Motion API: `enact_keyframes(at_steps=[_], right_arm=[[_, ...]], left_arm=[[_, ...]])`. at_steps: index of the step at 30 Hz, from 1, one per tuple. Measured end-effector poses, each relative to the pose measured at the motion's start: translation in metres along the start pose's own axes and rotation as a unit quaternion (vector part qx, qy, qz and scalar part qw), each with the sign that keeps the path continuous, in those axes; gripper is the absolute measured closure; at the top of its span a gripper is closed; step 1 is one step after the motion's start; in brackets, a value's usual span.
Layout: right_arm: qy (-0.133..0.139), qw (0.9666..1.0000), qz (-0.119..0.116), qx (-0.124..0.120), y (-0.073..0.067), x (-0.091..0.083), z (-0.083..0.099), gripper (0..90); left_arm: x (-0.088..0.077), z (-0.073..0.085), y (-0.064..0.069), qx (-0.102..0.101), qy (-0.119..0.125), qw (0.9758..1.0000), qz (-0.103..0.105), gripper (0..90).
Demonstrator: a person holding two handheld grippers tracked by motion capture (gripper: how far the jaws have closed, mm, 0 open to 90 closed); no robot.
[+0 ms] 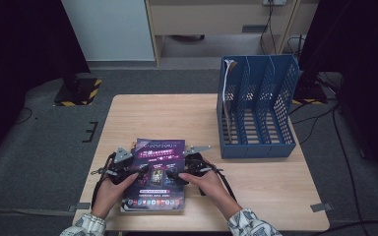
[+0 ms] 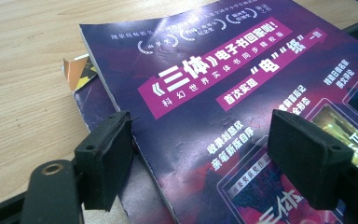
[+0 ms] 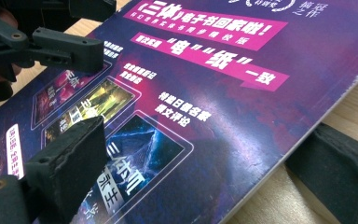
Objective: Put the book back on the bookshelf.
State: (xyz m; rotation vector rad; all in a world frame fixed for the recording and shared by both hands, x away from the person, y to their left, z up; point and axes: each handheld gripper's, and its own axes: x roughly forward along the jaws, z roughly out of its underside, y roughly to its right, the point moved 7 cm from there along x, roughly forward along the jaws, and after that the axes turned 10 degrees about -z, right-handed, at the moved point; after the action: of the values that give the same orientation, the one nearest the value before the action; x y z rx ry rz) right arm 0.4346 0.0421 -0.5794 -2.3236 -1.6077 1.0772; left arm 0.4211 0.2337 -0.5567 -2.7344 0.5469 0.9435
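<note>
Magazine (image 1: 153,173) lies flat at the near-left part of the tabletop (image 1: 256,191), purple glossy cover up, a second cover or booklet peeking out under its far-left corner in the left gripper view. Left gripper (image 1: 128,173) sits at its left edge, jaws apart, straddling the spine edge, one pad (image 2: 103,161) off the edge, the other over the cover, no squeeze visible. Right gripper (image 1: 179,175) is at the right edge, jaws apart too: one pad (image 3: 70,163) above the cover, the other (image 3: 340,170) on the wood beside and below the page edge. Judgement: light, thin, floppy; it'll sag if lifted from one side, and the gloss looks slippery. Best bite is across the edge, one pad under and one over, near the spine where it's stiffest; two-sided lift keeps it flat. The cover creases easily, so go gentle. Tabletop is smooth pale wood, low friction, good for sliding an edge off. Blue file rack (image 1: 256,110) stands far right, slots open, well apart from the magazine. Beyond: grey carpet, cables, dark curtains, stand bases.
</note>
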Motion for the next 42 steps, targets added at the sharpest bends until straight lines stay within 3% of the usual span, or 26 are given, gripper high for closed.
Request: enact_keyframes(at_steps=[9, 13, 15, 18, 25, 28, 33, 36, 42], right_arm=[[0.01, 0.9998, 0.013, 0.008, 0.001, 0.004, -0.003, 4.9], [-0.004, 0.9997, 0.011, 0.022, 0.003, 0.0, -0.006, 11.8], [0.002, 0.9997, 0.0, 0.026, 0.002, -0.003, -0.009, 14.1], [0.017, 0.9997, -0.007, 0.013, -0.004, -0.007, -0.02, 17.6], [0.021, 0.9993, -0.011, -0.03, -0.023, -0.013, -0.038, 20.4], [0.013, 0.9989, -0.017, -0.042, -0.028, -0.01, -0.043, 20.5], [-0.006, 0.9987, -0.027, -0.042, -0.03, 0.001, -0.043, 18.6], [-0.022, 0.9986, -0.034, -0.035, -0.029, 0.008, -0.044, 18.6], [-0.029, 0.9987, -0.038, -0.017, -0.03, 0.017, -0.049, 15.2]], left_arm=[[-0.001, 0.001, 0.0, -0.003, 0.007, 1.0, -0.003, 22.4], [-0.001, 0.001, 0.0, 0.001, 0.006, 1.0, -0.004, 22.5], [-0.001, 0.002, 0.001, -0.004, 0.009, 0.9999, -0.006, 22.7], [-0.003, 0.003, 0.0, -0.007, 0.009, 0.9999, -0.008, 22.9], [-0.004, 0.005, -0.002, -0.013, 0.011, 0.9998, -0.005, 22.8], [-0.004, 0.005, -0.002, -0.014, 0.011, 0.9998, -0.004, 22.9], [-0.003, 0.005, -0.002, -0.015, 0.013, 0.9998, -0.004, 22.9], [-0.004, 0.005, -0.002, -0.014, 0.015, 0.9998, -0.003, 22.9], [-0.004, 0.006, -0.003, -0.014, 0.017, 0.9998, -0.002, 23.0]])
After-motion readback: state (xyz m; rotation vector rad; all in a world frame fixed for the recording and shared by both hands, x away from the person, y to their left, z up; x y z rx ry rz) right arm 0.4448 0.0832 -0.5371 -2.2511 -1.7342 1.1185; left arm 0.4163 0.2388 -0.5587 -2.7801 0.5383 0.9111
